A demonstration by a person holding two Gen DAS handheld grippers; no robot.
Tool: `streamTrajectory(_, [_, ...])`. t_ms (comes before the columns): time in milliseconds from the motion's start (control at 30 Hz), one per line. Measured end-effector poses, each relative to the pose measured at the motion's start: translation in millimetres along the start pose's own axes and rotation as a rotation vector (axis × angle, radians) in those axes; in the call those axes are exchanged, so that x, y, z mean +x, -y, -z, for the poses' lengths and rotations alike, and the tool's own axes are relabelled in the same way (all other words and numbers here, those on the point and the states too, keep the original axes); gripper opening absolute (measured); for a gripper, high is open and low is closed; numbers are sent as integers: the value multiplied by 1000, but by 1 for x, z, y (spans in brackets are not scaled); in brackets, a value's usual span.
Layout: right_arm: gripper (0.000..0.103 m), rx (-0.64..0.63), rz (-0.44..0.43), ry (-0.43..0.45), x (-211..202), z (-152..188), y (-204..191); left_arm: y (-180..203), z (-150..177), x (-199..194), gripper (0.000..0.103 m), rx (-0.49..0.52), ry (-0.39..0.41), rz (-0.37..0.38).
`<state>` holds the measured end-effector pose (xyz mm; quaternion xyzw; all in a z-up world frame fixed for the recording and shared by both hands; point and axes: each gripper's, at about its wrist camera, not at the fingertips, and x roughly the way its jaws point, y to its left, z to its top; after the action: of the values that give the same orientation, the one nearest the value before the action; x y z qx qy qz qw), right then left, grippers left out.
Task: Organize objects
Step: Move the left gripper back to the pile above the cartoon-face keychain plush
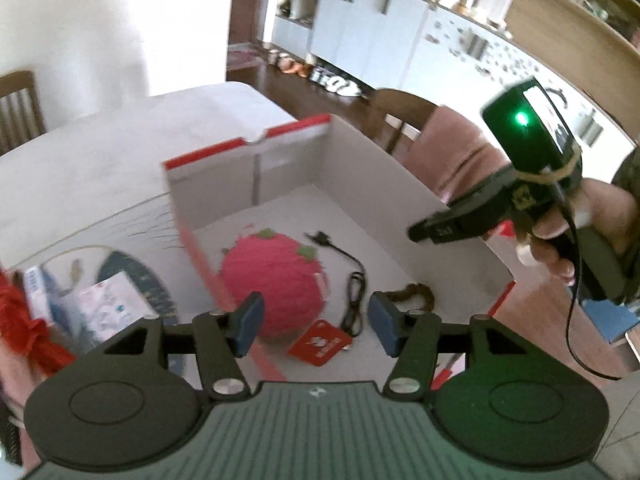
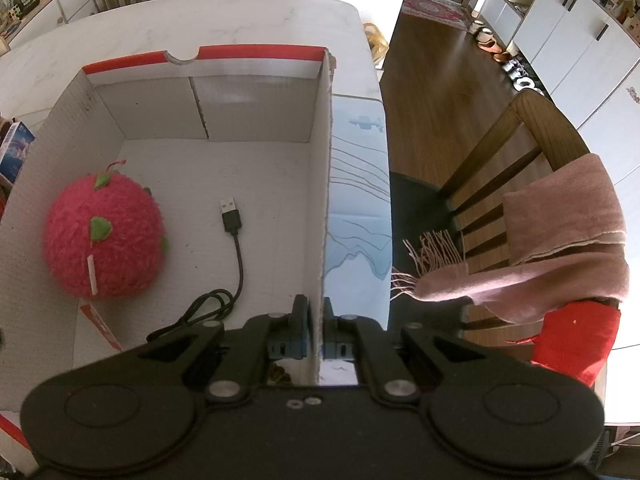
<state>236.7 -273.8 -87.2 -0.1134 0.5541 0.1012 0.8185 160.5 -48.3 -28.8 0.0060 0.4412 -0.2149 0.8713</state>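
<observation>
A white cardboard box with a red rim stands open on the table. Inside lie a pink plush ball with green leaves, a black USB cable, a red card and a small brown item. My left gripper hovers open above the box floor, with nothing between its blue pads. My right gripper is shut on the box's right wall, the card edge pinched between its pads. It also shows in the left wrist view, right gripper, held by a hand. The ball and cable lie left of that wall.
Blue and white packets and something red and fluffy lie on the table left of the box. A wooden chair with a pink scarf and a red cloth stands close to the right. The white table extends behind the box.
</observation>
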Motion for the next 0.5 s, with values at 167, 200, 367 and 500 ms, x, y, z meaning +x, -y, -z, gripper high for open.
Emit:
streamTrajectory(167, [3,-1,0,-4,-1,-1,0,-31,10,-27,71,-87,54,-72])
streamTrajectory(200, [3,0,1,-5,-1,-1,0,-38,13,-32,73,-106,62,-86])
streamTrajectory(367, [3,-2,5,-9,-1,-2,-1,-80,32,-48,83,-187,80,-191])
streamTrajectory(500, [3,-2,8,-12,-1,-3,-2,-114,52,-54,83,-251,62,-287])
